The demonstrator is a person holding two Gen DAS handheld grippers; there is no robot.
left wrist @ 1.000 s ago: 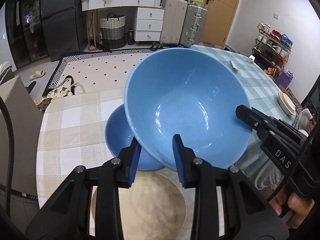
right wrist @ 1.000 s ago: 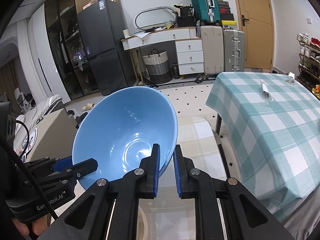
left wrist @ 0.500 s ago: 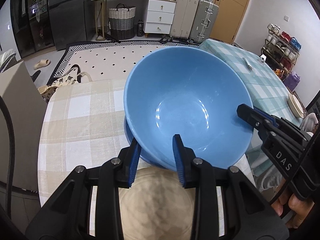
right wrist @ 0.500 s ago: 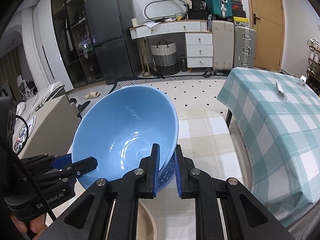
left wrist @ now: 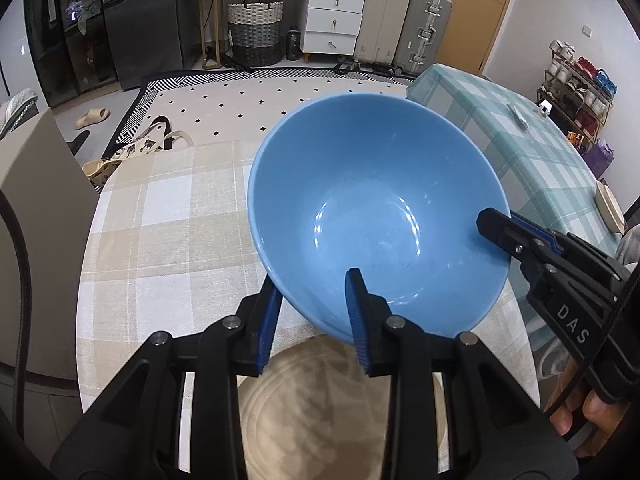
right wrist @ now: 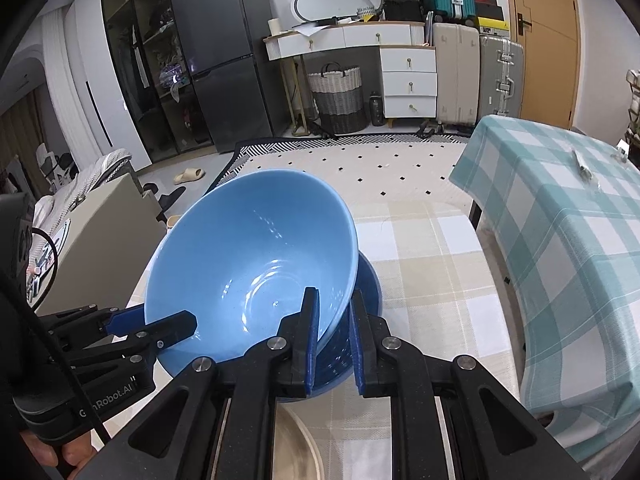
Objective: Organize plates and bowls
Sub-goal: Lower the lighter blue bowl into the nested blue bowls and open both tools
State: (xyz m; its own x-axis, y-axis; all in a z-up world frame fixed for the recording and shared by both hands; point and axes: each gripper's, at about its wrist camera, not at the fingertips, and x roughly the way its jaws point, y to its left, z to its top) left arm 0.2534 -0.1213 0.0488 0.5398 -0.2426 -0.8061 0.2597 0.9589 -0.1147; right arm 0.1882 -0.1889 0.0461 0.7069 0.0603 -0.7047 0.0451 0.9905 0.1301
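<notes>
A large light-blue bowl [left wrist: 372,208] is held tilted over the round beige-checked table [left wrist: 168,220]. My left gripper [left wrist: 312,292] is shut on its near rim, one finger inside and one outside. My right gripper [right wrist: 333,312] is shut on the opposite rim; it shows in the left wrist view [left wrist: 520,240]. The bowl [right wrist: 248,264] sits over a darker blue bowl [right wrist: 368,292], whose rim shows below it in the right wrist view. It is hidden in the left wrist view. A beige plate [left wrist: 328,408] lies on the table under my left gripper.
A second table with a green-checked cloth [right wrist: 568,232] stands to the right, with a beige plate [left wrist: 610,208] near its edge. A grey box [right wrist: 96,232] stands left of the round table. Beyond are a rug, fridge, drawers and suitcases.
Both grippers have lowered the light-blue bowl onto the darker blue bowl. The darker bowl was visible beside it in the left wrist view and is now covered.
</notes>
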